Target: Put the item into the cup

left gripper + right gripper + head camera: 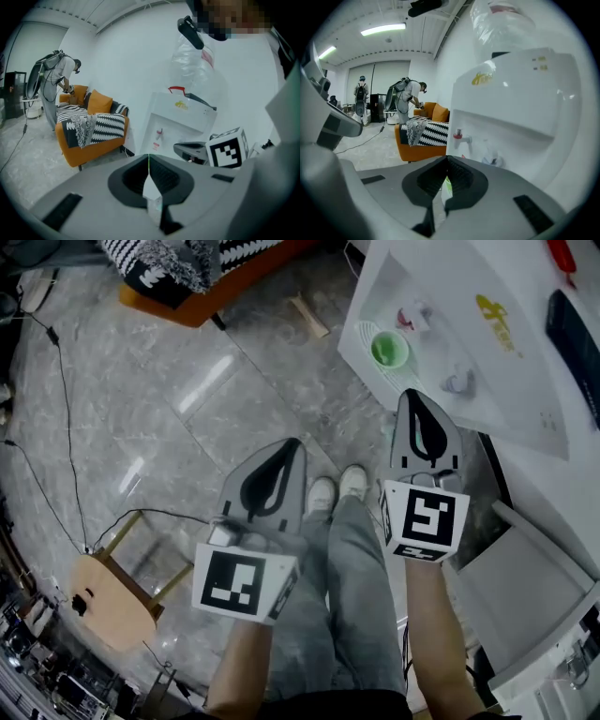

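Both my left claw (292,446) and my right claw (413,397) are pressed together, pinching nothing. The green cup (389,351) stands just ahead of my right claw, in the water dispenser's (497,381) recess.

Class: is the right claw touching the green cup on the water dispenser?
Apart. The head view shows a strip of the white water dispenser between the tip of the right claw and the green cup.
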Demonstrator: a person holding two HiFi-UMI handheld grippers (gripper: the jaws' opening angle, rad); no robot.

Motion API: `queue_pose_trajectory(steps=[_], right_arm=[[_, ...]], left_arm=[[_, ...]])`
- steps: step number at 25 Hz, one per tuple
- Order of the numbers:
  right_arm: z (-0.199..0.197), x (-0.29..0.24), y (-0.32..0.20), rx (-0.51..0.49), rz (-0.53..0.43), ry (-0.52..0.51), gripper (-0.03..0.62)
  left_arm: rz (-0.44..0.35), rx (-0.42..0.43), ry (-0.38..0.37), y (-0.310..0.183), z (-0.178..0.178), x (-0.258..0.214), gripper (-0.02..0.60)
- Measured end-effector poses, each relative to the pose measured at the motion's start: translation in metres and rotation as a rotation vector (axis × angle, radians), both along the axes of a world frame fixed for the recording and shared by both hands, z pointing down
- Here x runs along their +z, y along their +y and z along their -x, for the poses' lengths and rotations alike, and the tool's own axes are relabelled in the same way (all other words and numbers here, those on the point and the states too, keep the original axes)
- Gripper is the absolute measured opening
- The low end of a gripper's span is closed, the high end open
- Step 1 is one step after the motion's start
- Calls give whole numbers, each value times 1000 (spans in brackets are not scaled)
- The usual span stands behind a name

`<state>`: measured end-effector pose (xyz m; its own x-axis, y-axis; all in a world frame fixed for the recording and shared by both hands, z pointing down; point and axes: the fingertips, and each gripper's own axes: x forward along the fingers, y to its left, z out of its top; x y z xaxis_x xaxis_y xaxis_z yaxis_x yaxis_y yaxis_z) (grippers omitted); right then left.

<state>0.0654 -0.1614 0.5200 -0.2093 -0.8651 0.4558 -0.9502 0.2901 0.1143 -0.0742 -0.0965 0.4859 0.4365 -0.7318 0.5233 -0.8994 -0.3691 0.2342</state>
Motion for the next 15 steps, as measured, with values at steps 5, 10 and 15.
queue_pose_trajectory(steps=[5, 10, 15], right_arm=[[3, -69, 8, -28, -45, -12, 11], [-4, -140, 19, -21, -99, -62, 11], [-6, -203, 27, -75, -136, -177, 9]], left_arm=[[-82, 37, -36, -5, 4, -51, 12], [-158, 52, -26, -12, -3, -114, 12], [-238, 121, -33, -15, -18, -168, 14]])
